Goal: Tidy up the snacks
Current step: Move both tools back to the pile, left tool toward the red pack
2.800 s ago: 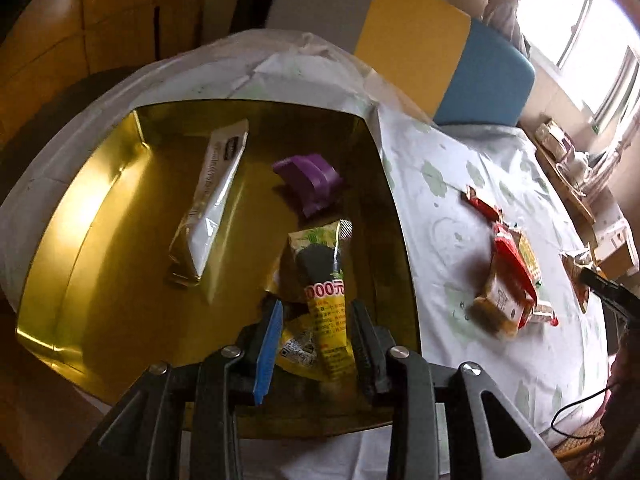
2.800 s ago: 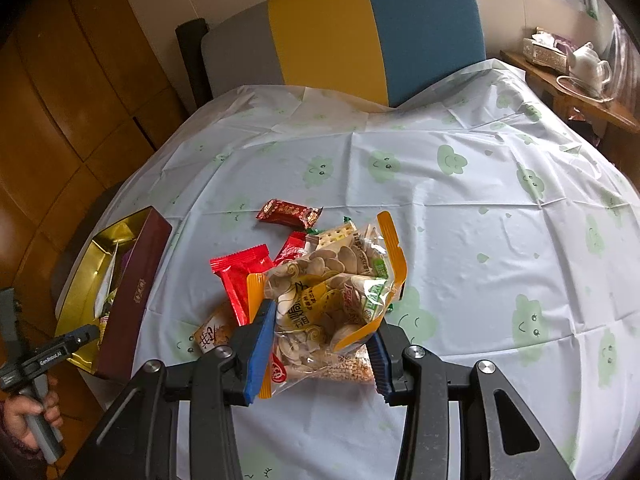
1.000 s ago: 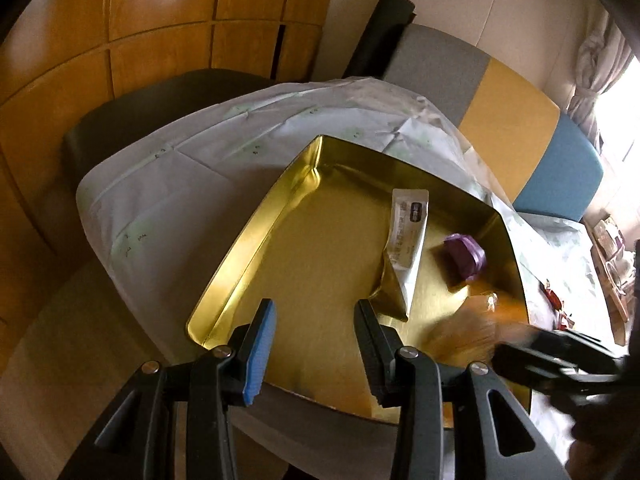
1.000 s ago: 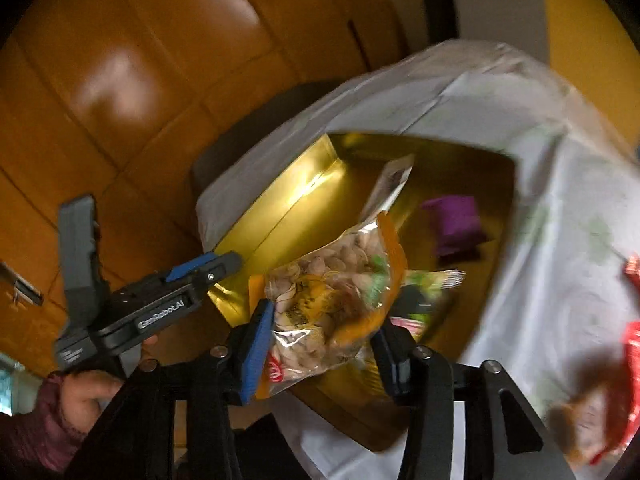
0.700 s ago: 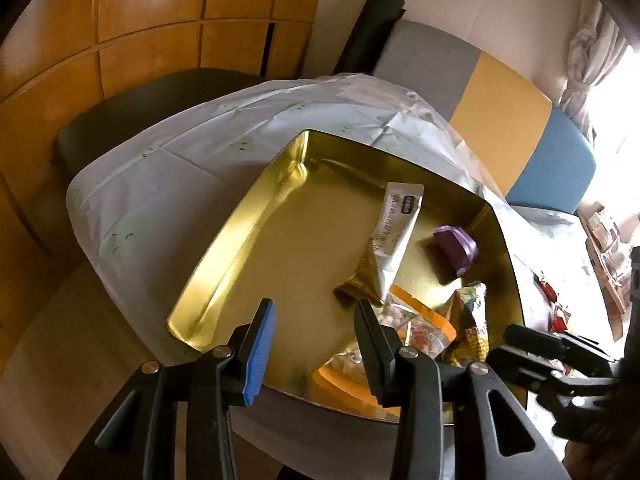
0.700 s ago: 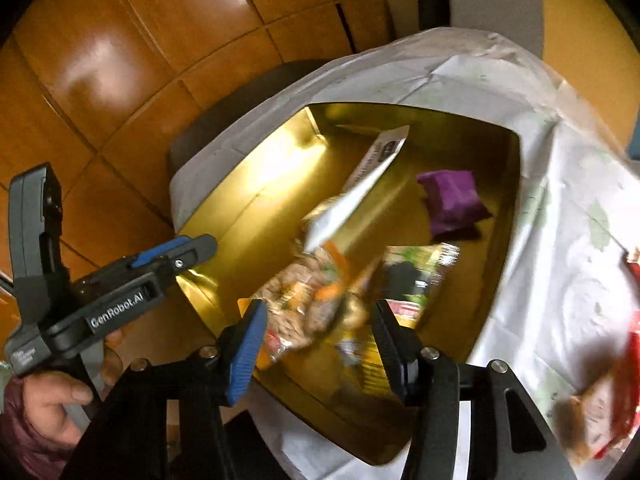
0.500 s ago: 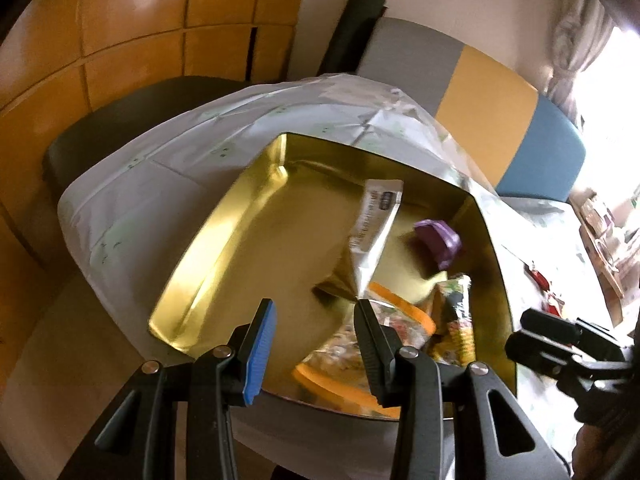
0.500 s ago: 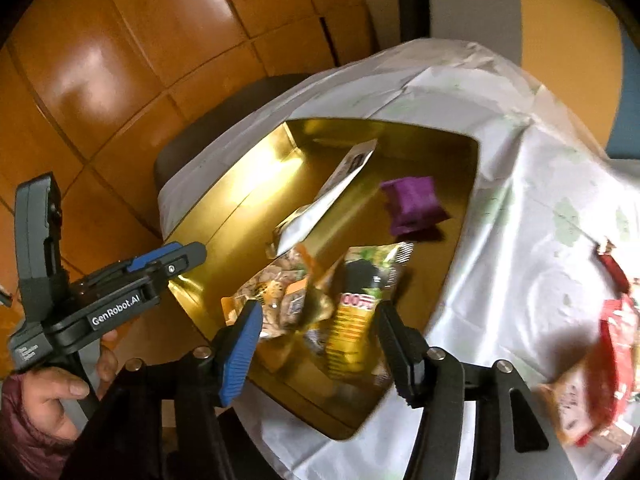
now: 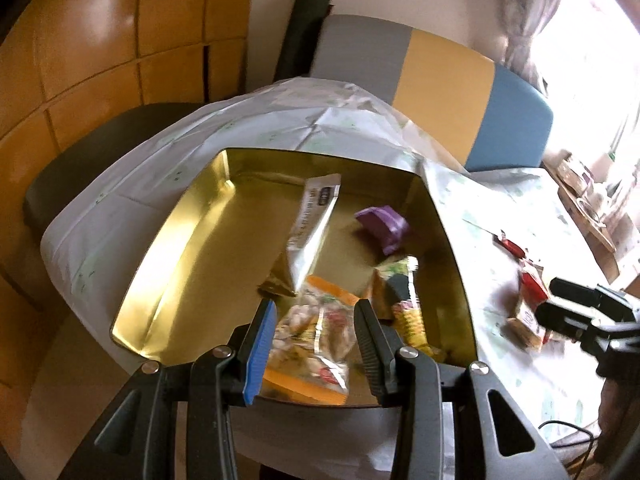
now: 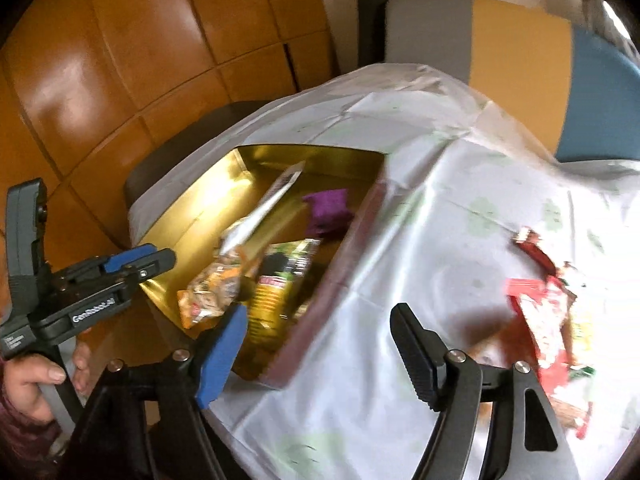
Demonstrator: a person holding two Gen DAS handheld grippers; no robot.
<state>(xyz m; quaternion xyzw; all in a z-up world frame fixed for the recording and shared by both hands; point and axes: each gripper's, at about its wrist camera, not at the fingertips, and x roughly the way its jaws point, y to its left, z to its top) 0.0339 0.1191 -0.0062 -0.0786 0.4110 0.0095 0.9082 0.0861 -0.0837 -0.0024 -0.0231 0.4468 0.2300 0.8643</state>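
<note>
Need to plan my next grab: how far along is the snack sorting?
Done: four packets lie in the gold tin box, including the clear nut bag with orange edges. In hand: nothing; the left gripper and right gripper are open. Left: red wrappers on the white tablecloth.

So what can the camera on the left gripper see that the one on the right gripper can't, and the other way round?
Only the left view shows the window and the cluttered side shelf.

Only the right view shows the person's hand holding the left gripper, and the box's dark red outer wall.

Both show the gold box, its purple packet, white sachet and nut bag, plus red wrappers on the tablecloth.
</note>
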